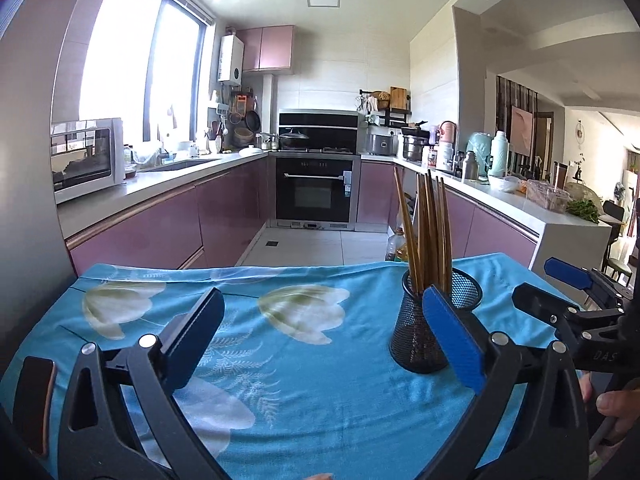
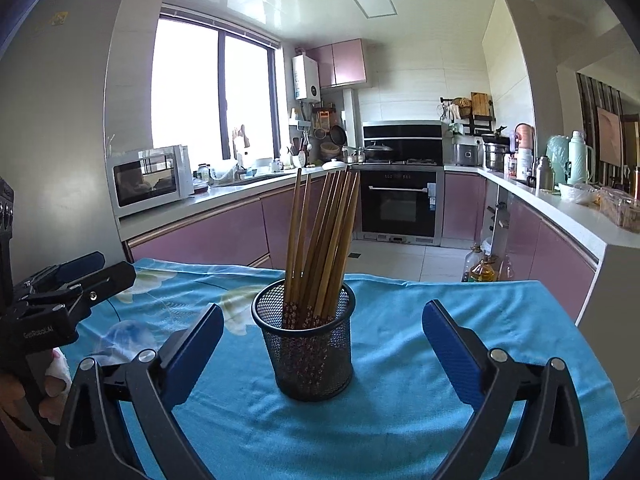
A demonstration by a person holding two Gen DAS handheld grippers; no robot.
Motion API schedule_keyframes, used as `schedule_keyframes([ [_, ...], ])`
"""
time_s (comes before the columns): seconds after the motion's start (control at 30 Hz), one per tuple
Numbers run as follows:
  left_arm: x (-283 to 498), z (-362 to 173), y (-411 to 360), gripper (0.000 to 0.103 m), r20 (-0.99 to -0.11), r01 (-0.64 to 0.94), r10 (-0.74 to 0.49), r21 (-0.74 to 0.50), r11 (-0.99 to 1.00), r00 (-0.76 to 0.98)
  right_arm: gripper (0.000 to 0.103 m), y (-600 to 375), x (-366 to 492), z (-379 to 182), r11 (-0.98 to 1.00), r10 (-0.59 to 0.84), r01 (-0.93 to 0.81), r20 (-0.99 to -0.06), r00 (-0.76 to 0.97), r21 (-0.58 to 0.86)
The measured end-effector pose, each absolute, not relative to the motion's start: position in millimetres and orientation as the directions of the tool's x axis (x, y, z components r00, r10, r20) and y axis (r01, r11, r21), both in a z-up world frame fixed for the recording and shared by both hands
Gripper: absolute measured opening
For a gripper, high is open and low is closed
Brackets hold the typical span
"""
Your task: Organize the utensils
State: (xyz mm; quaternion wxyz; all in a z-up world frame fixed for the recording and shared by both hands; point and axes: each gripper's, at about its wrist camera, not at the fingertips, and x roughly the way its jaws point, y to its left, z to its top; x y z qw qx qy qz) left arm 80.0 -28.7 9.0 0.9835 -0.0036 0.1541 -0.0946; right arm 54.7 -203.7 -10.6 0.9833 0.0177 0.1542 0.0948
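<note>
A black mesh cup (image 2: 308,356) stands upright on the blue flowered tablecloth (image 2: 404,408), with several wooden chopsticks (image 2: 324,236) leaning in it. My right gripper (image 2: 323,312) is open, its blue pads wide on either side of the cup and just short of it, touching nothing. In the left wrist view the cup (image 1: 412,336) and chopsticks (image 1: 428,228) sit at the right, partly behind my left gripper's right pad. My left gripper (image 1: 322,296) is open over bare cloth (image 1: 300,380). Each gripper shows in the other's view: the right gripper (image 1: 544,284) and the left gripper (image 2: 104,268).
The table's far edge drops to a tiled floor, where oil bottles (image 2: 482,268) stand. Pink kitchen cabinets, an oven (image 2: 400,204) and a microwave (image 2: 148,180) lie beyond. A hand (image 1: 612,404) holds the right gripper's handle.
</note>
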Motion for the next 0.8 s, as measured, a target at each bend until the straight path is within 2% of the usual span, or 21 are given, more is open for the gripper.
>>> schedule_keyframes([
  [0.47,45.5,12.4,-18.1,0.098,-0.231,0.141,-0.148,-0.046,0.989,0.962,0.096,-193.6,28.7,-8.8,0.989,0.147,-0.143,-0.238,0.960,0.030],
  [0.8,39.1,17.5,-14.3,0.098,-0.220,0.124,-0.132,-0.050,0.991,0.966,0.096,-192.4,23.9,-9.8,0.990,0.141,-0.135,-0.235,0.962,0.039],
])
